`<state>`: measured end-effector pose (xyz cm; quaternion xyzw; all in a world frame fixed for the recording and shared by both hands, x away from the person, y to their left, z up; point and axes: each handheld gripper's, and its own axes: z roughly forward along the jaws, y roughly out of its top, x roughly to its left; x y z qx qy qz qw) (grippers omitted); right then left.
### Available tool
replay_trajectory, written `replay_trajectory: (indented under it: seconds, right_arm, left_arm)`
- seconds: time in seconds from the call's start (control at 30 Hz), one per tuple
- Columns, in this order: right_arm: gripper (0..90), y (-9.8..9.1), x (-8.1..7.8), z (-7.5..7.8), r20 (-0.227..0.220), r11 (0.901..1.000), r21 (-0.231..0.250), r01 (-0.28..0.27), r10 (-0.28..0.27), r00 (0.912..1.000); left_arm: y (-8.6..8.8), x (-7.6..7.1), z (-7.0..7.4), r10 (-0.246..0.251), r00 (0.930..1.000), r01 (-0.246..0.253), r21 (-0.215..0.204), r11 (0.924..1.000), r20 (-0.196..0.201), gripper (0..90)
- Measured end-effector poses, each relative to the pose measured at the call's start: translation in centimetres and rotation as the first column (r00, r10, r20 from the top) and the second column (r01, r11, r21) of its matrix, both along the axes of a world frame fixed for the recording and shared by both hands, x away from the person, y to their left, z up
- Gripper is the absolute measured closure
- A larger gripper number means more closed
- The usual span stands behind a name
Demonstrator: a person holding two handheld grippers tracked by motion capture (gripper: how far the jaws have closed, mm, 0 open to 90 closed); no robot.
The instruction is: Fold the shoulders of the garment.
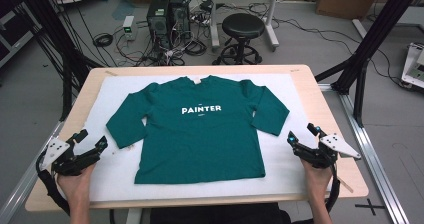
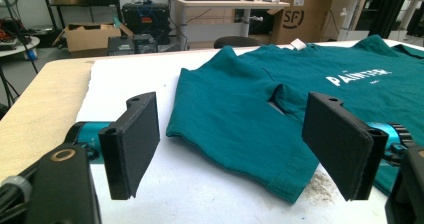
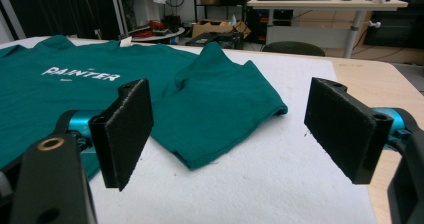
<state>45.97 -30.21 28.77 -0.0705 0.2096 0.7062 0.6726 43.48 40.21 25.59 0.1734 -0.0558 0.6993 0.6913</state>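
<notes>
A: What can't we make out here?

B: In the high view we see the whole green shirt [image 1: 200,129], but the small print above and below the word PAINTER is too fine to read. In the left gripper view the far side of the shirt runs off the right edge, and the right-hand jaw covers part of the hem. In the right gripper view the shirt is cut off at the left edge, and the left-hand jaw hides some of the body.

A: And how does the shirt lie?

B: Flat and face up on the white mat [image 1: 295,176], which covers the wooden table [image 1: 345,181]. Its long axis runs from collar to hem: the collar points to the far edge, the hem towards us. Both sleeves angle outward and down towards the near corners.

A: The grippers?

B: We hold the left gripper [image 1: 91,143] near the left sleeve's cuff and the right gripper [image 1: 303,134] just beside the right cuff. Both have their jaws spread wide with nothing between them, neither touching the cloth.

A: Anything else?

B: There is a faint brownish smudge on the mat by the left cuff [image 2: 292,186].
</notes>
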Motion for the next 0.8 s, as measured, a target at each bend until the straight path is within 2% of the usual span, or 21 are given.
replay_trajectory:
  seconds: [0.37,0.63,0.7,0.8]
  right_arm:
    - [20.2,-0.05,-0.1,0.15,-0.039,0.9999,-0.01,0.008,-0.009,0.9992]
    - [20.2,-0.08,-0.07,0.02,-0.034,1.0,-0.002,-0.006,0.006,0.9994]
    - [20.2,-0.06,-0.07,0.06,-0.034,1.0,-0.005,0.001,-0.001,0.9994]
    - [20.1,-0.01,-0.08,0.08,-0.041,1.0,-0.003,-0.001,0.001,0.9992]
  left_arm:
    - [-0.47,-0.08,0.28,0.046,0.9985,-0.047,-0.012,0.9988,-0.03,23.0]
    - [-0.57,-0.12,0.52,0.053,0.9972,-0.054,-0.023,0.9983,-0.054,23.1]
    - [-0.38,-0.13,0.59,0.038,0.9974,-0.038,-0.004,0.9993,-0.061,23.9]
    - [-0.41,-0.13,0.57,0.04,0.9974,-0.04,0.0,0.9992,-0.06,24.7]
